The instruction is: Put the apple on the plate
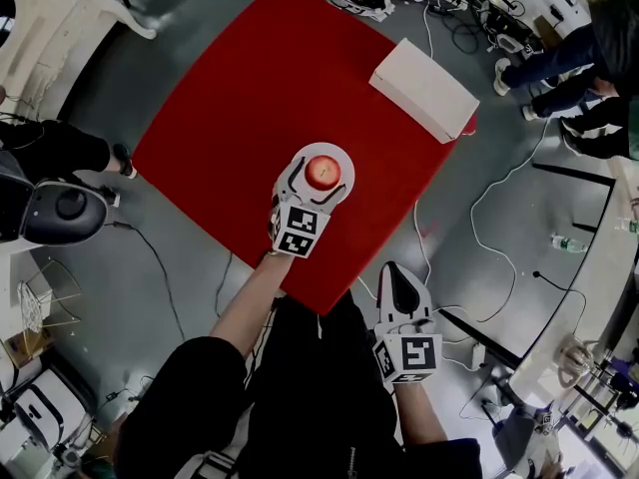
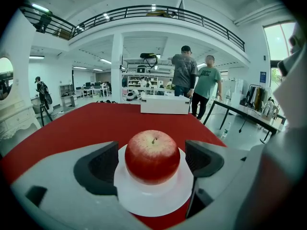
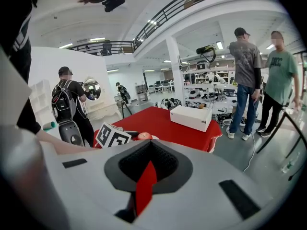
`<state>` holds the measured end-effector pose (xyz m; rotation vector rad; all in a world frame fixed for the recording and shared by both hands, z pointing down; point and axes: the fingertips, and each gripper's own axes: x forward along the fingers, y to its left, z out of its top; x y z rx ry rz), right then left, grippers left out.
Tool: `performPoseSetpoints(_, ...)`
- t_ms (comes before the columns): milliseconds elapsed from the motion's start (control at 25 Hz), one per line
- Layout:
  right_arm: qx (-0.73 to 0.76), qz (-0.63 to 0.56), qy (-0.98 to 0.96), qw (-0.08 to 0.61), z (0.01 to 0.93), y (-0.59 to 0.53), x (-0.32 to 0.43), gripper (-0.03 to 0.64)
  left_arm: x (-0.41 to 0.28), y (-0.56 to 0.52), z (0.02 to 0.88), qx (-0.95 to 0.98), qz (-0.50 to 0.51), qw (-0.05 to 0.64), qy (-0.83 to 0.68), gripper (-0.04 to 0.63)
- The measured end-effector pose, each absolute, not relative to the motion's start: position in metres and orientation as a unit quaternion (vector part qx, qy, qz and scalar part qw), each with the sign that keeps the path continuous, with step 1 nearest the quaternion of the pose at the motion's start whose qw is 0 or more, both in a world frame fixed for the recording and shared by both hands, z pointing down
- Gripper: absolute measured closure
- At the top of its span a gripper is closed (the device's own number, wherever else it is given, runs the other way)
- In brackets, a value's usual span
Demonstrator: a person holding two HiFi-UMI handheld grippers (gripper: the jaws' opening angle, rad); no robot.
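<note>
The right tool [image 1: 396,279] hangs closest to the person's body, off the counter [image 1: 250,98] just beyond its near corner and above the floor. In the right gripper view its jaws are drawn nearly together, with only a thin red sliver showing between the dark pads, and nothing is held in them.

Past that corner, the left tool [image 1: 318,190] reaches in over the near half of the red counter, its marker cube [image 1: 298,230] trailing toward the person's forearm. Its jaws stand wide apart, one on each side of the apple [image 2: 152,156]. In the left gripper view a small gap shows between each pad and the fruit, so they do not press on it.

The apple is red, stem up. It sits upright in the middle of the small white plate [image 2: 153,200]. The plate lies flat on the counter, inward from the near corner.

Farther on, a white box [image 1: 423,88] lies at the counter's right corner, well apart from the plate.

Beyond the counter, two people [image 2: 183,75] stand on the grey floor, and cables [image 1: 494,198] trail across it to the right.
</note>
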<state>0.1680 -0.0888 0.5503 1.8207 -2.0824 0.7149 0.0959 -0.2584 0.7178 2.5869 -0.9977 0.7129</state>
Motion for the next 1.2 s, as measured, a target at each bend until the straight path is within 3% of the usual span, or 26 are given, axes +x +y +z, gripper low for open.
performPoseSetpoints(440,0.622,0.226,-0.737,0.137,0.531,-0.097,0.156,0.609,0.08,-0.248,0.67,0.898,0.214,0.107,-0.37,0.201)
performPoseSetpoints(480,0.622,0.224,-0.738,0.135,0.529,-0.097,0.154,0.609,0.077,-0.248,0.665,0.897,0.212,0.096,-0.376,0.249)
performPoseSetpoints(600,0.62,0.216,-0.743,0.132,0.521,-0.098,0.149,0.609,0.064,-0.248,0.646,0.89,0.204,0.049,-0.405,0.54)
performPoseSetpoints(640,0.62,0.213,-0.744,0.131,0.518,-0.098,0.149,0.609,0.063,-0.246,0.642,0.889,0.201,0.041,-0.409,0.583)
performPoseSetpoints(1200,0.6,0.182,-0.771,0.115,0.477,-0.105,0.128,0.609,0.043,-0.219,0.567,0.904,0.154,0.059,-0.393,0.589)
